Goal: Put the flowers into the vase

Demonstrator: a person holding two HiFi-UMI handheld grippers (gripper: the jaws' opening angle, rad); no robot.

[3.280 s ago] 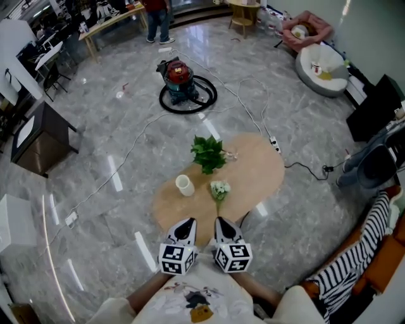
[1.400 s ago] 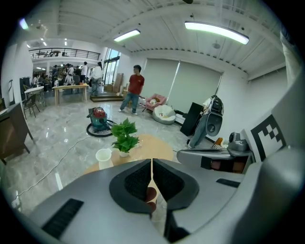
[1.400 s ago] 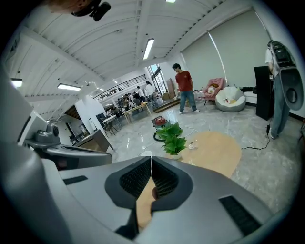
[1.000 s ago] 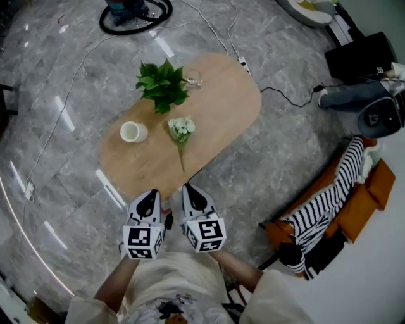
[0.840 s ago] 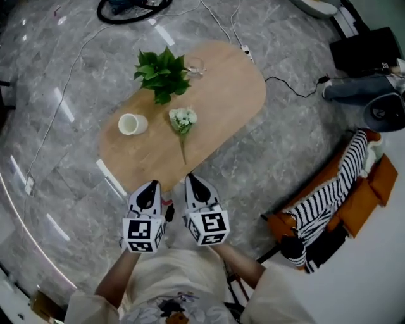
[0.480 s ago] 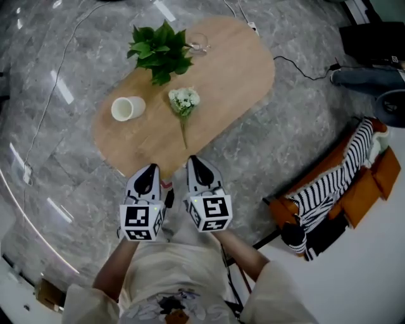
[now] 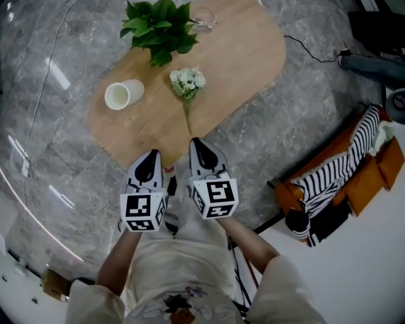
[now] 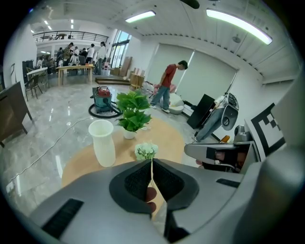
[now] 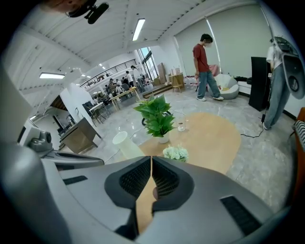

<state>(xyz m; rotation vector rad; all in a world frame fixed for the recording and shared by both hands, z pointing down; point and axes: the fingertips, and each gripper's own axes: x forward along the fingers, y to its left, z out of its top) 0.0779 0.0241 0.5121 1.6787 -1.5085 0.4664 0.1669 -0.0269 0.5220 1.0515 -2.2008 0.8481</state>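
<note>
A bunch of small white flowers (image 7: 187,82) lies on the oval wooden table (image 7: 240,57), its thin stem pointing toward me. The white vase (image 7: 124,95) stands to its left, empty. My left gripper (image 7: 150,159) and right gripper (image 7: 199,147) hang side by side over the table's near edge, short of the stem's end. Both are shut with nothing between the jaws. In the left gripper view, the left gripper (image 8: 151,163) points at the flowers (image 8: 146,151), with the vase (image 8: 103,142) to the left. The right gripper (image 9: 151,159) faces the flowers (image 9: 176,153) and the vase (image 9: 125,143).
A potted green plant (image 7: 159,22) and a small glass (image 7: 202,19) stand at the table's far end. An orange seat with striped cloth (image 7: 342,174) is to the right. A cable (image 7: 310,54) runs on the grey floor. A person in red (image 9: 205,66) stands far off.
Both grippers have sunk and moved forward together toward the table's near edge, and the table has drawn closer in the head view. The jaws stayed shut; flowers and vase have not moved.
</note>
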